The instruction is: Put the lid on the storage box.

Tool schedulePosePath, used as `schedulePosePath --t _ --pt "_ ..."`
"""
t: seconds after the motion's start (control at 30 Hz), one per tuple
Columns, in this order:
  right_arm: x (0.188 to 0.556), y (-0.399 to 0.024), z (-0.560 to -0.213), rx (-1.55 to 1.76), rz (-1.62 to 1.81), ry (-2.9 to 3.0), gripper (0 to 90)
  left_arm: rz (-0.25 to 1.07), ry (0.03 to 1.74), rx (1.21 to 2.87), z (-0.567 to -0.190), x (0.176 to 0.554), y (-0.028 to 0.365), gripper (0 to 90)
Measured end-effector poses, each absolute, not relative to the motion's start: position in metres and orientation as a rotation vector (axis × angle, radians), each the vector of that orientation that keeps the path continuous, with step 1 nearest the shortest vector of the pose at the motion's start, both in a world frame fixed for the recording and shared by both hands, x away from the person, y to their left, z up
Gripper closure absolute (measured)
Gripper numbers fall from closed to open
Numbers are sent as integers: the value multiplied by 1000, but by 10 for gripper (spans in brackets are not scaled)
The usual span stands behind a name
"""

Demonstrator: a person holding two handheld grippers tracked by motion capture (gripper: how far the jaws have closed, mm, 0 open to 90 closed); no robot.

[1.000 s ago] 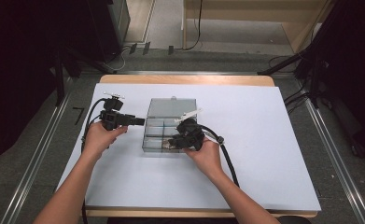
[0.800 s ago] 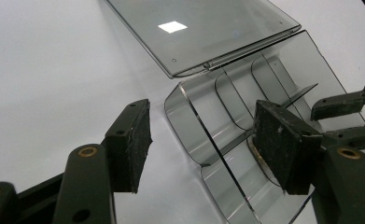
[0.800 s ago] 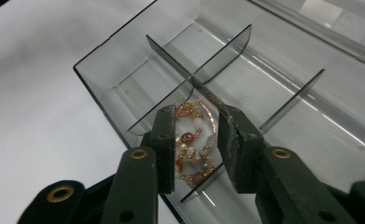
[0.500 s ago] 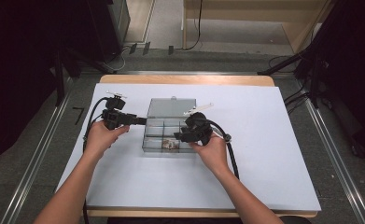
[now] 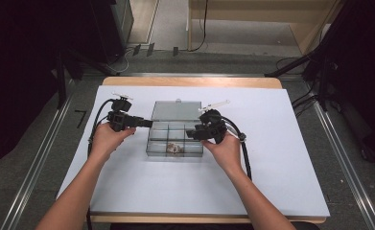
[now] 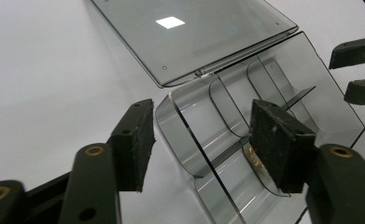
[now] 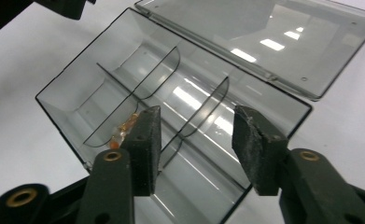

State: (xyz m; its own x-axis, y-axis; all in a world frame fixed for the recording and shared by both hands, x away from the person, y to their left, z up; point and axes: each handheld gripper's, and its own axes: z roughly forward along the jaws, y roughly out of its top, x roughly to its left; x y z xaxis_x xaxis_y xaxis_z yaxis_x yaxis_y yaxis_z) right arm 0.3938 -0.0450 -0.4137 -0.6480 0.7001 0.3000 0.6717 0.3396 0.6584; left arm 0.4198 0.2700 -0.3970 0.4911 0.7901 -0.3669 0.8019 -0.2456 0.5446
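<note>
White table point(image 5: 281, 158) bears clear box point(image 5: 175, 139); both grippers' jaws released, seemingly gripping nothing

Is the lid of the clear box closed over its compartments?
No, in the high view the lid lies folded back flat on the table behind the clear box, so its compartments are uncovered.

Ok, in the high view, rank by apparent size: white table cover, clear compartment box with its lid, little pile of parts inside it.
1. White table cover
2. Clear compartment box, lid open flat behind it
3. Pile of parts, in a front compartment
</note>
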Motion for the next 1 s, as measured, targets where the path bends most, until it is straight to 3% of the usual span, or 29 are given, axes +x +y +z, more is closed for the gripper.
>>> schedulePosePath --t 0.27,0.77,1.0 --pt "401 -55 -413 1349 1197 2518 489 -36 1318 2033 -397 426 270 459" --pt "419 -71 -412 1465 1191 2466 559 -30 1348 2052 -397 441 263 462" --pt "429 -72 -414 1513 1156 2456 590 -42 1363 2048 -397 451 259 506"
